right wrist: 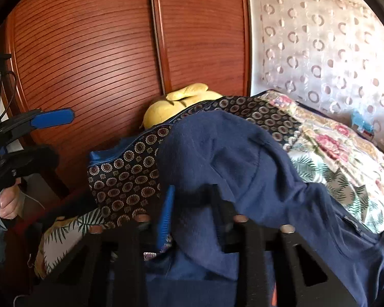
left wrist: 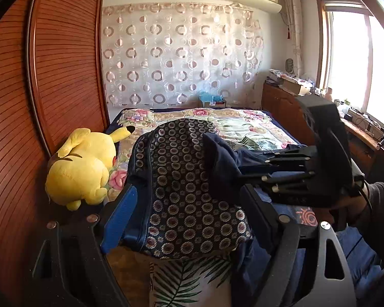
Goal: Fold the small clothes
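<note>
A dark patterned garment (left wrist: 187,179) with ring motifs and a blue lining lies humped on the bed. My left gripper (left wrist: 189,199) stands open around its near end, with the blue pad (left wrist: 120,217) on the left, apart from the cloth. A navy garment (right wrist: 230,153) is draped over the patterned garment (right wrist: 130,179). My right gripper (right wrist: 192,192) is shut on a fold of that navy cloth near its front edge. In the left wrist view the right gripper (left wrist: 243,172) comes in from the right, lifting the navy garment (left wrist: 222,158). The left gripper (right wrist: 51,138) shows open at the far left.
A yellow plush toy (left wrist: 82,166) lies by the wooden wardrobe doors (left wrist: 64,64) on the left. The floral bedspread (left wrist: 243,125) stretches back to a ring-patterned curtain. A cluttered wooden cabinet (left wrist: 281,99) and a desk stand along the right, under the window. A hand (right wrist: 10,202) grips the left tool.
</note>
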Demonstrator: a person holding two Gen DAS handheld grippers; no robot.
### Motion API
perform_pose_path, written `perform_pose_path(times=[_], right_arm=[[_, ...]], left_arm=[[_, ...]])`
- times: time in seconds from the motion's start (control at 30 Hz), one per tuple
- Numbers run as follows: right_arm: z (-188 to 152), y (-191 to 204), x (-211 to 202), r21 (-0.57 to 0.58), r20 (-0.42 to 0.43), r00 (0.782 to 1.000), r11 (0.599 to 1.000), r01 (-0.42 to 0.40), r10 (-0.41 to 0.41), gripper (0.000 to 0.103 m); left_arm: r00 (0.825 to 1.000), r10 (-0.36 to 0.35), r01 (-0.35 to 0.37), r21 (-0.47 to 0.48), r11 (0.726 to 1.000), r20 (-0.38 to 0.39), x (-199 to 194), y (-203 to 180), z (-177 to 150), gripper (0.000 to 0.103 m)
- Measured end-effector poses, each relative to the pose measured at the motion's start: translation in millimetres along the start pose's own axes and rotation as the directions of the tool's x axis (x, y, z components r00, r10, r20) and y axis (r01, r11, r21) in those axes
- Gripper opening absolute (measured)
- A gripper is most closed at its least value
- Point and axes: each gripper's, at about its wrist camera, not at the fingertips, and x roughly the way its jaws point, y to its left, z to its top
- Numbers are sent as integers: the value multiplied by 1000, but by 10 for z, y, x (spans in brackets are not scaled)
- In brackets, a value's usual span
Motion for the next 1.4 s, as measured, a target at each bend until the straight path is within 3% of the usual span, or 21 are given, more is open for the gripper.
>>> perform_pose_path(times=[0.03,0.07,0.27,0.33,0.4,0.47,0.53,0.6,0.77,1.0,1.17,1.4], right_arm=[[15,-29,26,-2,-5,1000,1000,-2,2,6],[25,-57,35,0,-9,1000,1000,1,-1,4],[82,-340,-162,89,52,998,996,28,-33,2],[66,-499,-142,131,26,990,982,133,-137,3],[51,-687,-61,179,-46,968,951,252,-248,5],[22,-790,-12,178,-88,943,926,333,-322,23],[-4,-846,-28,198,-73,954,933,299,-290,48],[-26,-882,-90,217,-58,956,931,295,-289,54],[-149,-892,-310,224,-10,964,939,261,-265,54],[-273,-1011,-221,225,-40,977,951,214,-210,54],[-375,-1075,-141,203,-42,993,972,114,-108,54],[-254,-1004,221,126,-60,998,992,-14,22,54]], left_arm=[[1000,0,0,-2,1000,-1,6,15,-14,83],[1000,0,0,-5,1000,-3,18,27,-28,83],[1000,-10,10,-15,1000,-7,64,42,-65,83],[1000,-14,14,-12,1000,-8,86,38,-67,83],[1000,-16,16,-10,1000,-13,126,16,-59,83],[1000,-23,23,-9,1000,-15,161,-9,-41,83],[999,-32,32,-10,999,-21,210,-38,-31,83],[999,-35,35,-6,999,-27,265,-69,-22,83],[998,-50,50,1,999,-38,387,-177,15,83],[997,-64,66,27,997,-46,661,-316,246,83],[996,-56,58,24,998,-68,904,-338,422,83],[997,-25,27,29,999,-73,1015,-289,499,83]])
